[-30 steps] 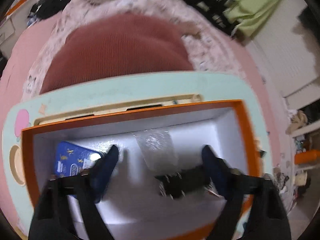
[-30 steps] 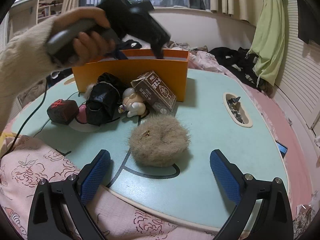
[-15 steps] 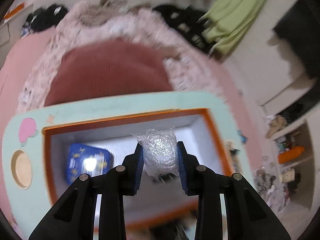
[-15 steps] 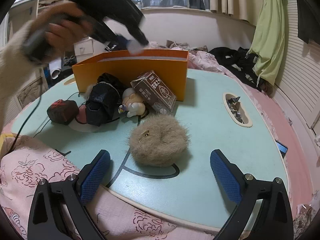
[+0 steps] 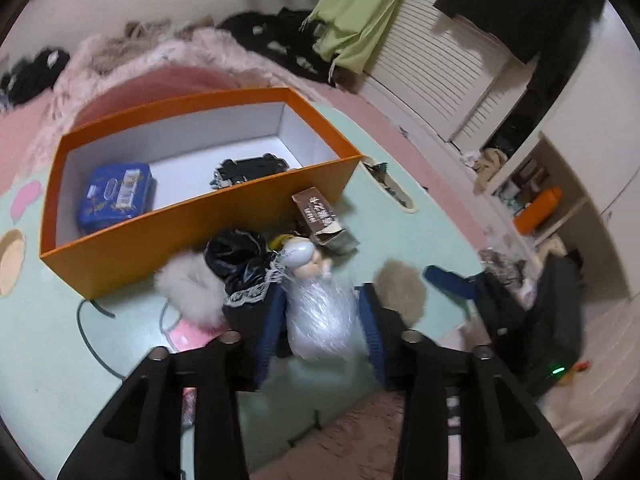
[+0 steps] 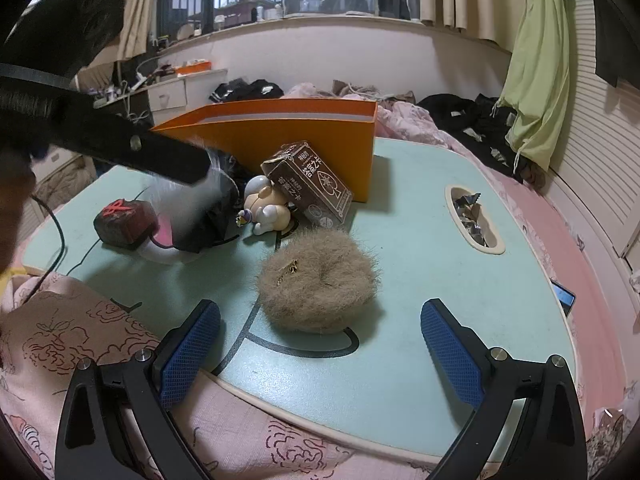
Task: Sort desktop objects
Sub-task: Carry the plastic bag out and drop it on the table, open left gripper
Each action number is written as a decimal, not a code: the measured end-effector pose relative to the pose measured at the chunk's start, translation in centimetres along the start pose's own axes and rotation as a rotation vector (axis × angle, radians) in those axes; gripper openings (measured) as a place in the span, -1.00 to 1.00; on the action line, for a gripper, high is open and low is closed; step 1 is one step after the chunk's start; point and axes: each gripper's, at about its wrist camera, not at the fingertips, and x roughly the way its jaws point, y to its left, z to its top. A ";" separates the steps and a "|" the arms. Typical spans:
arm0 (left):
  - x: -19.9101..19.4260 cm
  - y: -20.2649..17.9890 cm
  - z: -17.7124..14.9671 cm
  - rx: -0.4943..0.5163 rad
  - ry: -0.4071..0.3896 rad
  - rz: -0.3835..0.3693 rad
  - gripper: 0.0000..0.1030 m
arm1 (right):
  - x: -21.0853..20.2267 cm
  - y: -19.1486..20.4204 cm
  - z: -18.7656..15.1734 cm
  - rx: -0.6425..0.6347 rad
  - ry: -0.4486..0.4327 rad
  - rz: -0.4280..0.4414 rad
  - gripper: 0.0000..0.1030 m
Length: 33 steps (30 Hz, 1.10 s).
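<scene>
left gripper [image 5: 322,324] clenched on plastic wad [image 5: 320,320] | right gripper [image 6: 320,344] released, near fur pouch [image 6: 318,280] | box [image 5: 192,216] far

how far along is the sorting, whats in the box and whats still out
Done: the orange box already holds a blue tin and a black item. In hand: the left claw grips a clear plastic bundle over the table, outside the box. Left: brown carton, fuzzy tan pouch, figurine and dark red block; the right claw is open and empty.
</scene>
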 end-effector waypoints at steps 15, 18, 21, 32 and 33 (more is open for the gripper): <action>-5.6 0.4 -8.0 0.120 -0.149 0.337 0.44 | 0.0 0.0 0.0 -0.014 0.001 0.021 0.96; -4.0 1.6 -9.1 0.101 -0.087 0.372 0.44 | 0.0 0.0 0.0 -0.017 0.001 0.026 0.96; -2.0 2.7 -9.3 0.059 -0.021 0.366 0.49 | 0.0 0.0 0.0 -0.020 0.002 0.031 0.96; -1.9 3.6 -9.2 0.022 0.000 0.319 0.99 | 0.0 -0.1 0.0 -0.032 0.005 0.048 0.96; -1.9 3.6 -9.3 0.022 -0.001 0.318 0.99 | 0.0 -0.1 0.0 -0.033 0.005 0.049 0.96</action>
